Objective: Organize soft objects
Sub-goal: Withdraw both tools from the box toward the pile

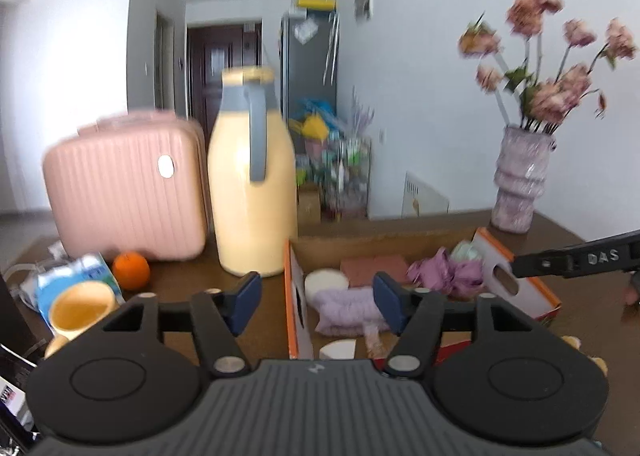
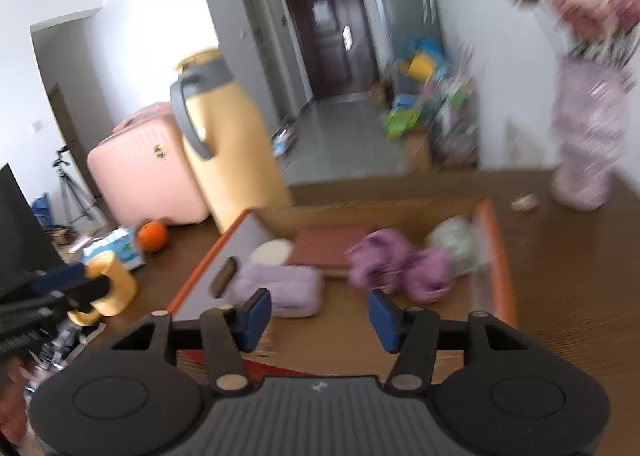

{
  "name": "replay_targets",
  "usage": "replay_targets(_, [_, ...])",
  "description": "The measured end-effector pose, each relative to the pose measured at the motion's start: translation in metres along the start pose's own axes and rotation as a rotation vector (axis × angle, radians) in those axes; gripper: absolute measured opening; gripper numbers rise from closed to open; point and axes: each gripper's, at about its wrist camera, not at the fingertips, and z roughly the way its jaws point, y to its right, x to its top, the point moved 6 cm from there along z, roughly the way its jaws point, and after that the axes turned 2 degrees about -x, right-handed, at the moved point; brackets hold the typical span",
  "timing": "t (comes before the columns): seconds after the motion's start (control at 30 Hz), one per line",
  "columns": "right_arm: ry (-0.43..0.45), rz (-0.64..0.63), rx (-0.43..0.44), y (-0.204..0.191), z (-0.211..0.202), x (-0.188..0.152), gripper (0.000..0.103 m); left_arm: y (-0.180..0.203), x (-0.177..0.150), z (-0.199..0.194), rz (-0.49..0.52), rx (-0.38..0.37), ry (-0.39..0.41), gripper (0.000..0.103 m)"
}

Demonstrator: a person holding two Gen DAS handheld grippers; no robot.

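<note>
Hovering above the orange-edged box (image 2: 496,256), both the left gripper (image 1: 316,304) and right gripper (image 2: 318,314) gape wide, empty. Soft lilac pouch (image 2: 280,288) lies inside; next likely requires descending squarely.

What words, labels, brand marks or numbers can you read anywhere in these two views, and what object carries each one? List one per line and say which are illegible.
"DAS": white letters on the right gripper, seen in the left wrist view.
Small white logo on the left gripper body: too small to read.
Print on the blue and white pack: blurred, unreadable.
Sheet on the door: blurred, unreadable.
</note>
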Motion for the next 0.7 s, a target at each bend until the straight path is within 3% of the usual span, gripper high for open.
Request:
replay_targets(0.07, [0.066, -0.040, -0.058, 0.006, -0.026, -0.006, 0.061, 0.008, 0.000, -0.020, 0.014, 0.010, 0.062, 0.080])
replay_targets(0.2, [0.208, -0.085, -0.129, 0.017, -0.073, -0.018, 0.077, 0.023, -0.007, -0.049, 0.013, 0.025, 0.160, 0.081])
replay_targets(0.33, [0.326, -0.095, -0.147, 0.019, -0.110, -0.032, 0.083, 0.036, -0.015, -0.074, 0.014, 0.022, 0.210, 0.084])
replay_targets(0.7, [0.408, -0.090, -0.143, 0.002, -0.156, -0.076, 0.086, 0.054, -0.039, -0.128, 0.029, 0.030, 0.282, 0.087])
